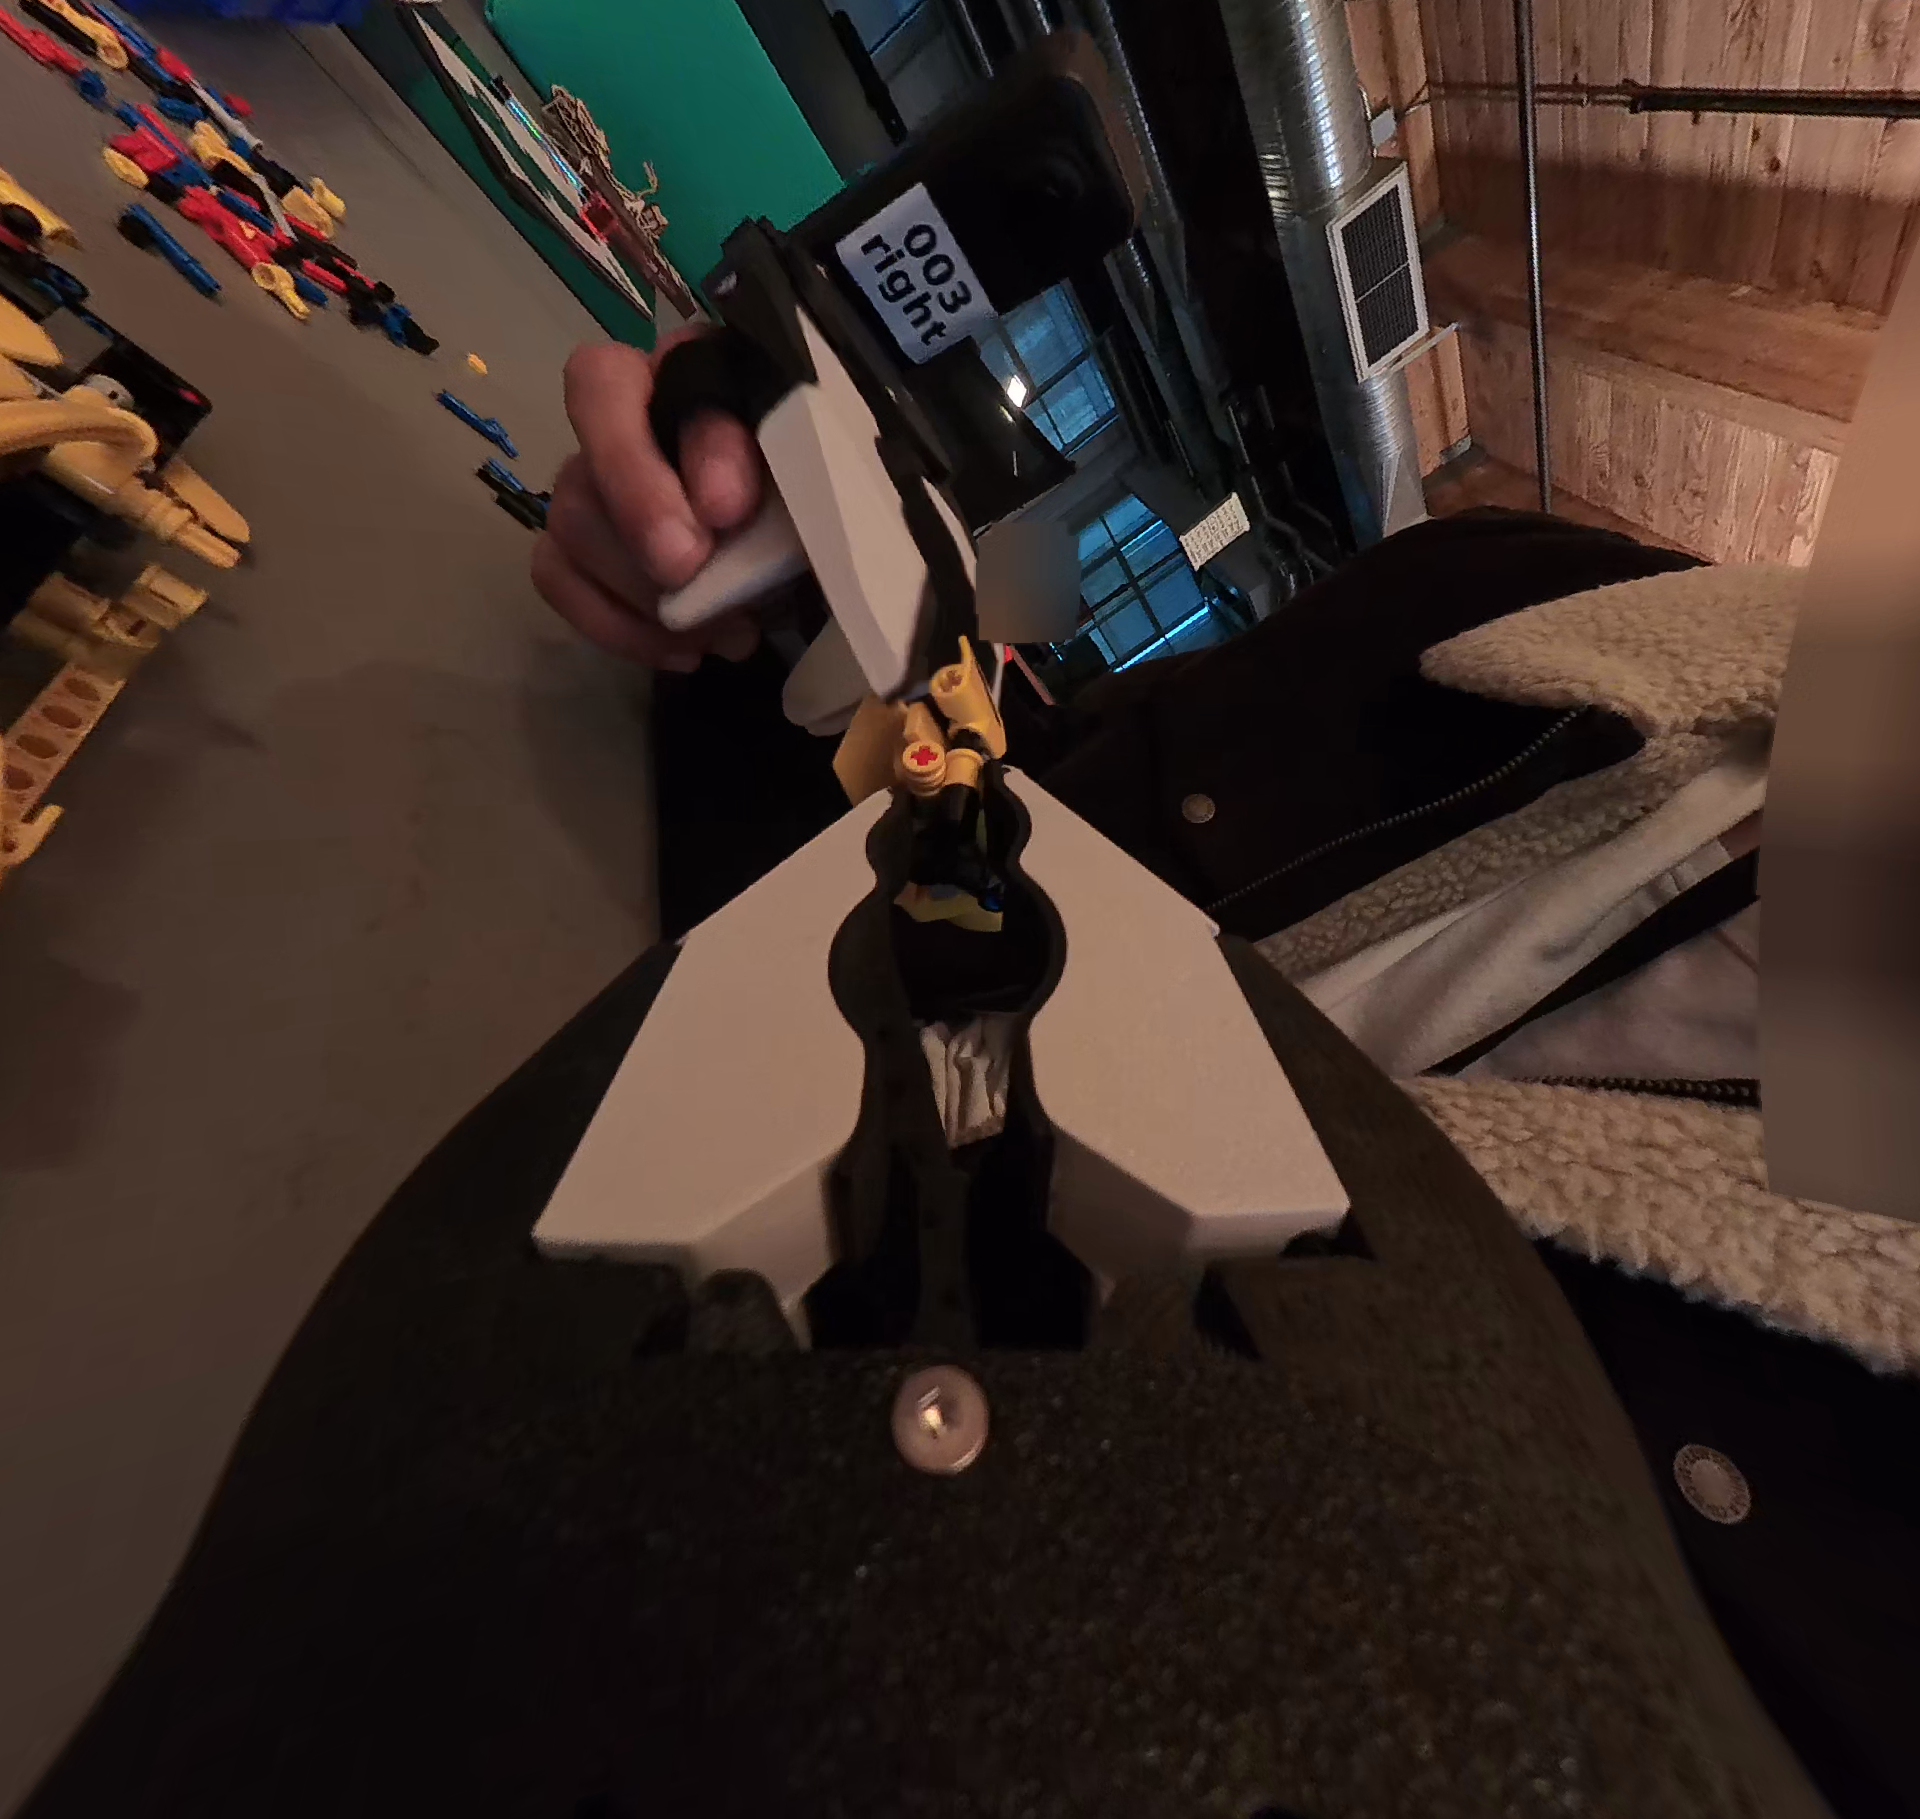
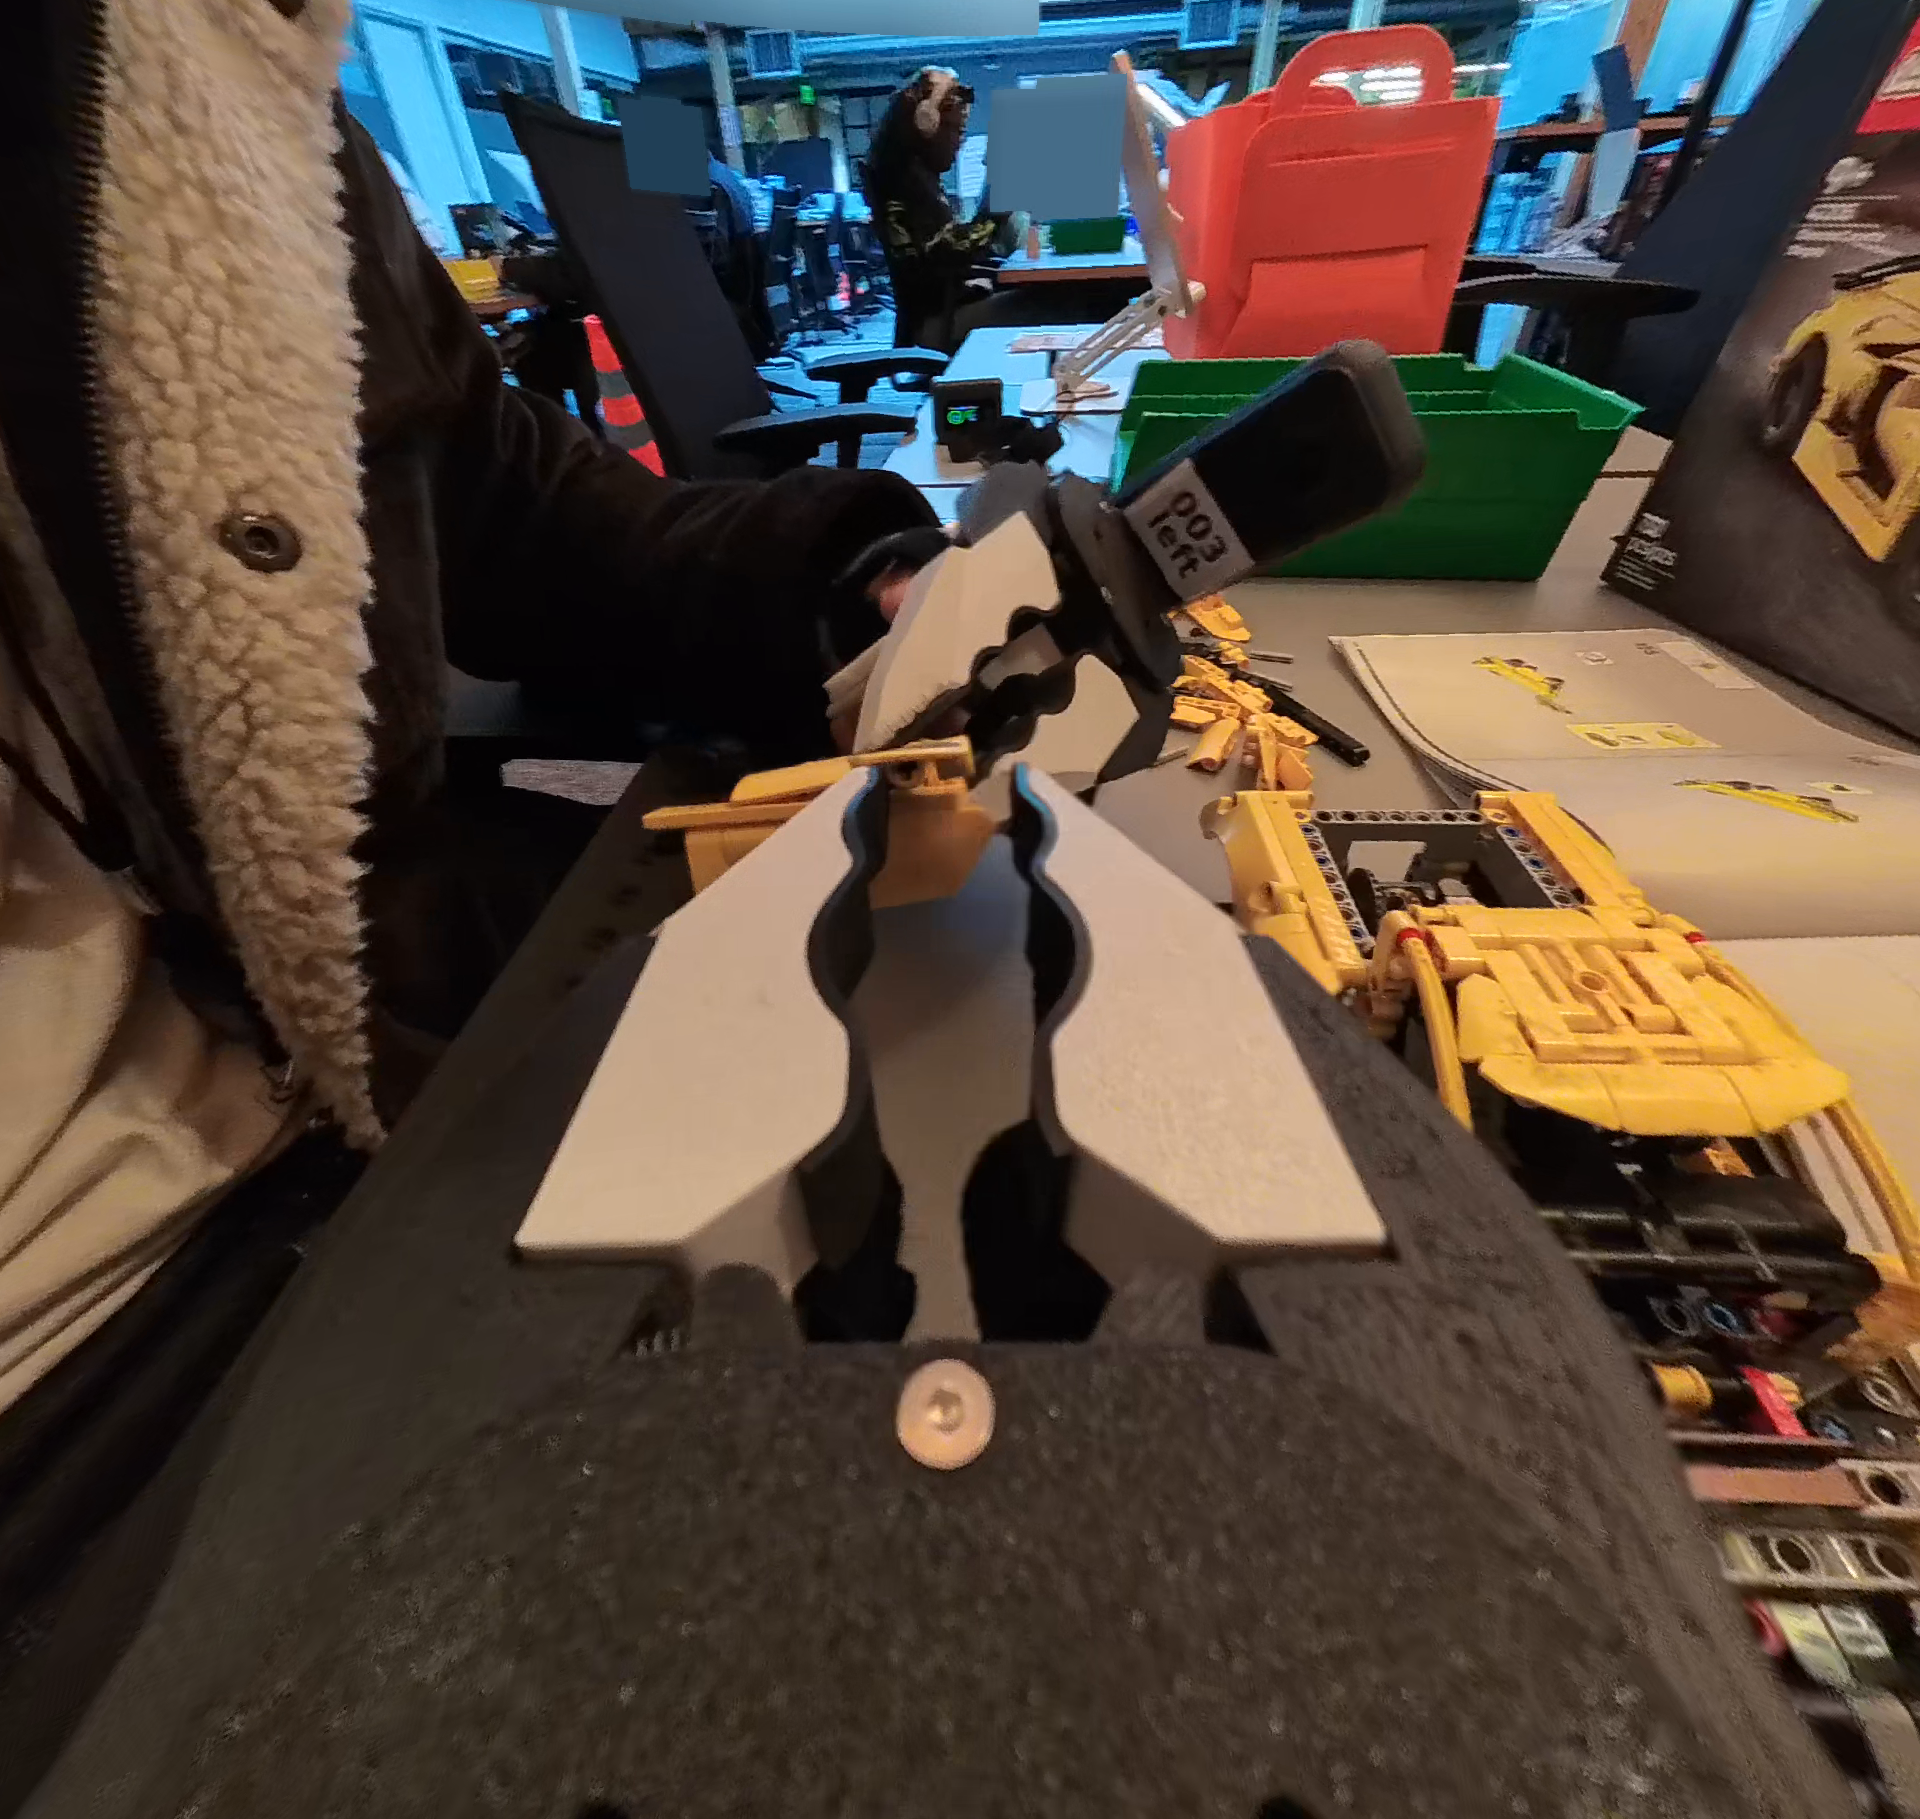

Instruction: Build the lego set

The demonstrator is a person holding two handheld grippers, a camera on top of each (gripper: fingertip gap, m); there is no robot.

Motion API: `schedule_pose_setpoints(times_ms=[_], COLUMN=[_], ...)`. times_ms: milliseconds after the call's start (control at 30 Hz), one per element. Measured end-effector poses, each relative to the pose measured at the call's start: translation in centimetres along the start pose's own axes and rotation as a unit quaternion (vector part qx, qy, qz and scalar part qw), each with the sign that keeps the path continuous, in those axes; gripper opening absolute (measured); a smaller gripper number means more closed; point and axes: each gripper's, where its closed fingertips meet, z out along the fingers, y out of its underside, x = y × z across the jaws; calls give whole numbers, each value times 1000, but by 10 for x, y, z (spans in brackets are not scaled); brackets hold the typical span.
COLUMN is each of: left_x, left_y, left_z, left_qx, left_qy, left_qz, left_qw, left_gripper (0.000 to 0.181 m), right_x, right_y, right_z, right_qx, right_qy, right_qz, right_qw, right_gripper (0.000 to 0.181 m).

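Up above the grey surface, both tools meet at a small yellow lego sub-assembly. The left hand-held gripper is clenched on its dark lower part, a yellow piece with a red cross sticking out past the tips. The right hand-held gripper stands with its jaws apart around the assembly's yellow end, though whether either tip touches it I cannot tell. To the right on the surface sits the part-built yellow car, with an instruction booklet beyond it and loose yellow pieces nearby.
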Motion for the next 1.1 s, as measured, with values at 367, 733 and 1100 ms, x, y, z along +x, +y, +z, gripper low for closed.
schedule_pose_setpoints(times_ms=[367,733,1100], left_x=[-3,-8,-11], left_y=[-5,-3,3], left_z=[-2,-3,-1], left_qx=[19,15,-2], left_qy=[6,-3,-14], left_qz=[-21,-25,-18], left_qw=[1000,1000,1000], left_gripper=[12,13,12], right_x=[1,1,-2], right_y=[1,0,5], right_z=[-2,-6,-4], right_qx=[1,4,5], right_qy=[13,16,9], right_qz=[4,-3,0], right_qw=[1000,1000,1000], right_gripper=[30,22,21])
